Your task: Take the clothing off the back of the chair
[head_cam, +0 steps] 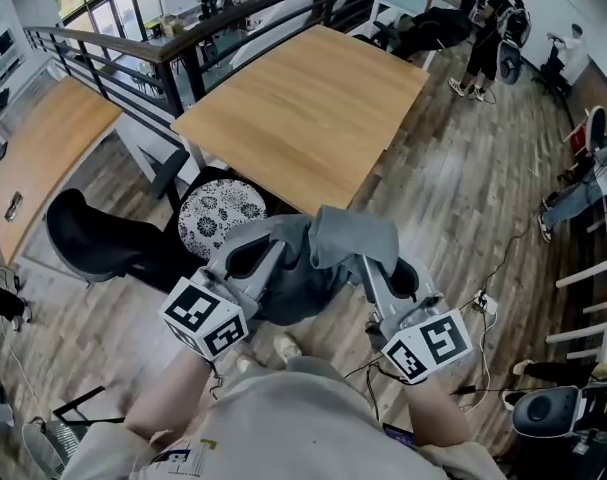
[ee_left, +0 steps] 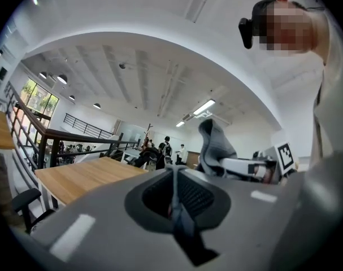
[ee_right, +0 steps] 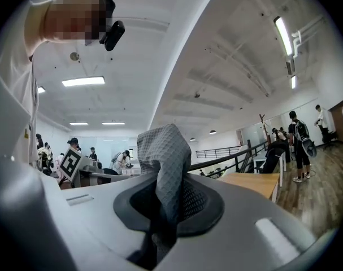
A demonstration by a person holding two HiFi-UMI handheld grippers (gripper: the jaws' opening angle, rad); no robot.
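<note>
A grey garment [head_cam: 318, 253] hangs bunched between my two grippers, just in front of the person's chest. The left gripper [head_cam: 255, 256] is shut on a thin fold of the garment [ee_left: 175, 205]. A thicker bunch of the waffle-textured cloth [ee_right: 163, 157] rises out of the right gripper's [head_cam: 388, 273] jaws, which are shut on it. Both grippers point level, away from the person. In the left gripper view the right gripper [ee_left: 256, 165] shows with cloth [ee_left: 215, 145] rising from it. A chair with a round patterned cushion [head_cam: 220, 213] stands just beyond the garment; whether the cloth touches it is hidden.
A black office chair [head_cam: 88, 236] stands left of the patterned one. A large wooden table [head_cam: 303, 108] lies beyond, with a dark railing [head_cam: 173, 53] behind it and a second table [head_cam: 43, 153] at left. People stand at the far right [head_cam: 493, 33]. Cables and a power strip [head_cam: 483, 306] lie on the wood floor.
</note>
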